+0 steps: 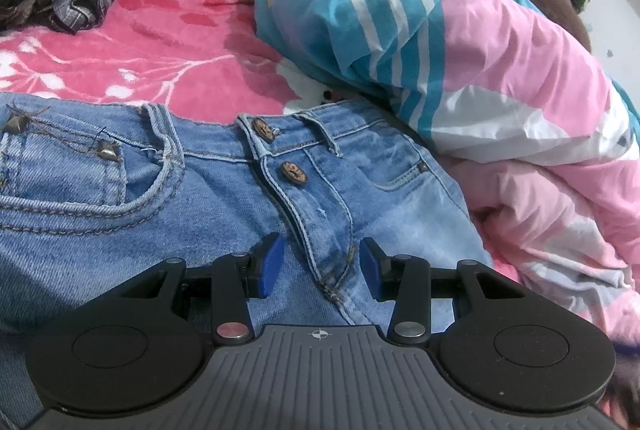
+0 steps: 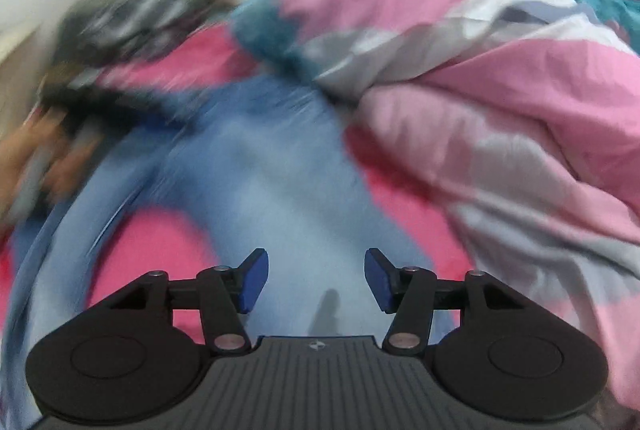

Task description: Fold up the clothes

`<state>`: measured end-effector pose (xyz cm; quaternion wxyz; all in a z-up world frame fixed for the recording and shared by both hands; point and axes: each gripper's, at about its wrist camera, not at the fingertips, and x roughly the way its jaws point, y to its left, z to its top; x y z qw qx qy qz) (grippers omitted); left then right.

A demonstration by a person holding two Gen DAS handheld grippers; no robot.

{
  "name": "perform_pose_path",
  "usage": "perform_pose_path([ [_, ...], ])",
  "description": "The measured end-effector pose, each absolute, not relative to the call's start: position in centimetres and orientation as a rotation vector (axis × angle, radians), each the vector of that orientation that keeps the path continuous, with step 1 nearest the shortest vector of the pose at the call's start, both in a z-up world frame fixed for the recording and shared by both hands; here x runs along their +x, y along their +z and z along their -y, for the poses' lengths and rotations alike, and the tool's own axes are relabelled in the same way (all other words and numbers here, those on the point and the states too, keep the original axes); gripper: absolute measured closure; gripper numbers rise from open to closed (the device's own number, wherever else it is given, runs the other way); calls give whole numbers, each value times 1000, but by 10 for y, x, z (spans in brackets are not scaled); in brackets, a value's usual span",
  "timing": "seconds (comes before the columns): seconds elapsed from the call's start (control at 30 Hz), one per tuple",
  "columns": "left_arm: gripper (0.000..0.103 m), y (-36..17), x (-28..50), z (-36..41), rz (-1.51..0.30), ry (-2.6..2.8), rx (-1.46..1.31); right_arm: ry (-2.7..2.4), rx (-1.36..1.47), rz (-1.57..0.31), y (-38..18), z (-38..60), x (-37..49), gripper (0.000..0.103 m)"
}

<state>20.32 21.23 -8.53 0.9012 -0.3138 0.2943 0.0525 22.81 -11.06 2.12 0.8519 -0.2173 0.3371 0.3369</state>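
In the left wrist view, the left gripper hung released, jaws apart, just over the fly of the light blue denim jeans, which lay front-up and spread out ahead of it on the pink floral blanket. In the blurred right wrist view, the right gripper was likewise released above a jeans leg stretching away ahead. Both legs looked spread apart, so no fold showed and folding appeared left to do.
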Motion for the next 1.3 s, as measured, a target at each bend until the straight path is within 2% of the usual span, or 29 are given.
perform_pose_path([
  [0.37,64,-87,201,-213,-596,159,-691,691,-171,-815,-41,-18,403,47],
  [0.53,66,-88,201,-213,-591,185,-693,739,-215,-809,-51,-34,406,46],
  [0.57,66,-88,201,-213,-590,189,-690,749,-223,-808,-53,-38,406,50],
  [0.6,66,-88,201,-212,-589,193,-686,759,-232,-806,-55,-41,407,64],
  [0.63,67,-87,202,-211,-588,199,-679,768,-241,-805,-57,-44,408,84],
  [0.67,67,-87,202,-210,-586,206,-673,778,-250,-804,-58,-47,408,91],
  [0.7,67,-87,203,-209,-584,212,-666,787,-259,-800,-60,-51,409,95],
  [0.83,67,-85,205,-205,-577,239,-634,777,-342,-667,-49,-55,395,96],
  [1.1,67,-86,207,-200,-572,257,-596,722,-489,-604,-79,-74,399,94],
  [1.17,66,-87,207,-200,-571,256,-594,697,-518,-574,-75,-73,396,80],
  [1.2,66,-87,207,-201,-570,255,-595,662,-530,-564,-71,-71,396,58],
  [1.23,66,-87,206,-201,-570,253,-596,646,-525,-559,-62,-65,395,52],
  [1.3,66,-87,206,-201,-570,252,-597,652,-493,-564,-43,-48,390,52],
])
